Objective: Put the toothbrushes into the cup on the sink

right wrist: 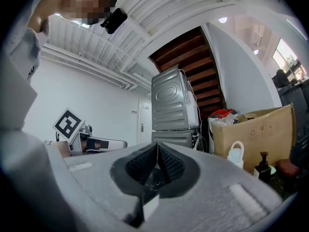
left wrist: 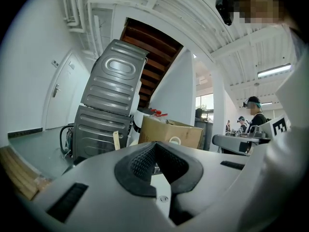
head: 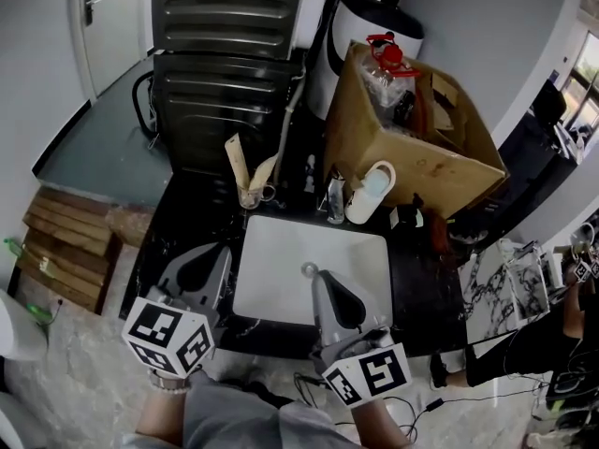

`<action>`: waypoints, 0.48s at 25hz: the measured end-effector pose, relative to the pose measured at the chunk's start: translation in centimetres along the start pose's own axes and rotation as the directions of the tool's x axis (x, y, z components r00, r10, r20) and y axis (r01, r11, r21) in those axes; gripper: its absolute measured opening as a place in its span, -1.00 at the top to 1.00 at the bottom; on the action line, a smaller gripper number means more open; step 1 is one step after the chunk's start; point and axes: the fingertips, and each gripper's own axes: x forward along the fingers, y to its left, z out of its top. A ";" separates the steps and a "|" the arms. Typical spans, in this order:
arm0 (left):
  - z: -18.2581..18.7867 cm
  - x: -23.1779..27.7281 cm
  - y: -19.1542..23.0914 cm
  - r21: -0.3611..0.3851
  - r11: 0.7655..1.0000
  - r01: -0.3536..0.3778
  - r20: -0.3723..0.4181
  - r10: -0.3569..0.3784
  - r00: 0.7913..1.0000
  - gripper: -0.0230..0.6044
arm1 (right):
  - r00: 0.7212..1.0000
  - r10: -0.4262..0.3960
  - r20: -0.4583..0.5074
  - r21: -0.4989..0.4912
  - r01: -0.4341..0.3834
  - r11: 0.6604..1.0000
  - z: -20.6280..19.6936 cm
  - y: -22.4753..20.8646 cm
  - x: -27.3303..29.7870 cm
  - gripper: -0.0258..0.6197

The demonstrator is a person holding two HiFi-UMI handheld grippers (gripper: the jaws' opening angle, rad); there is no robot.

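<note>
White sink [head: 281,269], black counter [head: 416,279], brown cardboard box [head: 412,148], cream toothbrushes [head: 238,162] — clear cup [head: 251,196], dark grey ribbed washing machine [head: 225,73].

Head view: high, looking steeply down on sink [head: 281,269]. Both gripper views: low, facing forward, tilted upward. All three share cardboard box [head: 412,148] and stacked grey machines [head: 225,64].

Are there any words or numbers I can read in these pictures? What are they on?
No words or numbers can be read anywhere.
cardboard box: small printed symbols, too blurred to read.
left marker cube and right marker cube: black-and-white square patterns only, no letters.
</note>
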 end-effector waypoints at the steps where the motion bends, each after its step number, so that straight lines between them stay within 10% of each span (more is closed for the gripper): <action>1: 0.1 -0.2 -0.3 -0.003 1.000 0.008 0.004 -0.008 1.000 0.91 | 1.000 -0.004 0.002 0.000 0.004 1.000 0.1 0.1 -0.1 0.92; 12: 0.6 -3.7 -1.4 0.008 0.996 0.085 0.019 -0.085 0.996 0.91 | 0.999 -0.037 0.020 -0.009 0.037 0.999 0.6 3.7 -0.6 0.92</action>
